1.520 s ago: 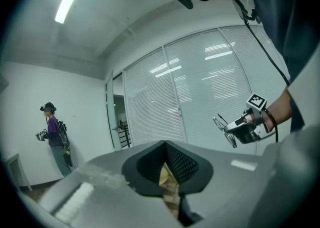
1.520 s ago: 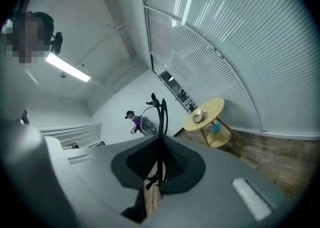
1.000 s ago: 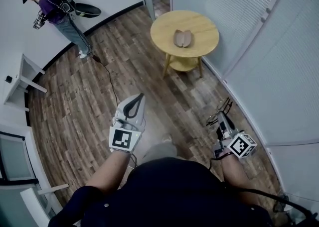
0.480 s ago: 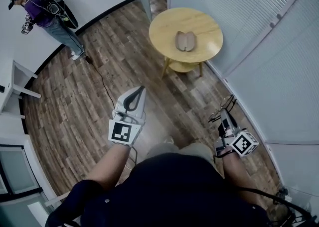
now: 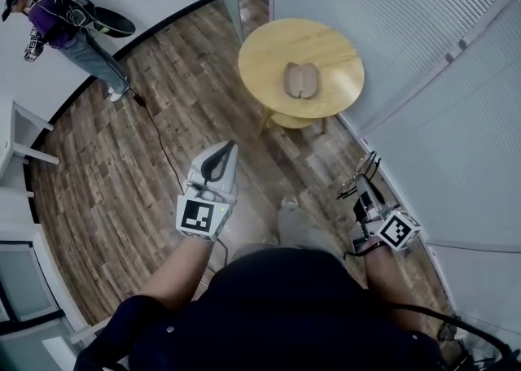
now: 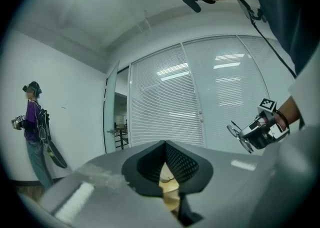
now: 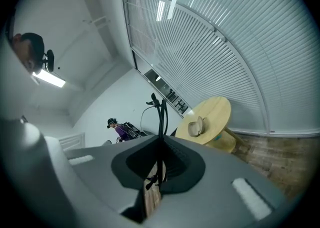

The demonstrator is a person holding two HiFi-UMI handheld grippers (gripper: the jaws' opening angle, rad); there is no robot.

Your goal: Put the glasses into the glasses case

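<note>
An open tan glasses case (image 5: 299, 80) lies on the round wooden table (image 5: 256, 56) ahead of me; the right gripper view shows the case (image 7: 196, 126) too. My right gripper (image 5: 364, 190) is shut on the thin-framed glasses (image 5: 356, 174), which stick up past its tips. In the right gripper view the glasses (image 7: 159, 108) stand edge-on between the closed jaws. My left gripper (image 5: 225, 150) is held level at the left, shut, with nothing in it. Both grippers hang over the wood floor, short of the table. The left gripper view catches the right gripper with the glasses (image 6: 240, 134).
Slatted blinds on a glass wall (image 5: 456, 109) run close along my right. Another person (image 5: 61, 19) stands at the far left by the white wall. A black cable (image 5: 163, 143) trails over the floor, and a white desk (image 5: 16, 146) stands at the left edge.
I have walked forward with both grippers held out, so the table with the case has come nearer. The glasses stay in the right gripper; the left stays shut.
</note>
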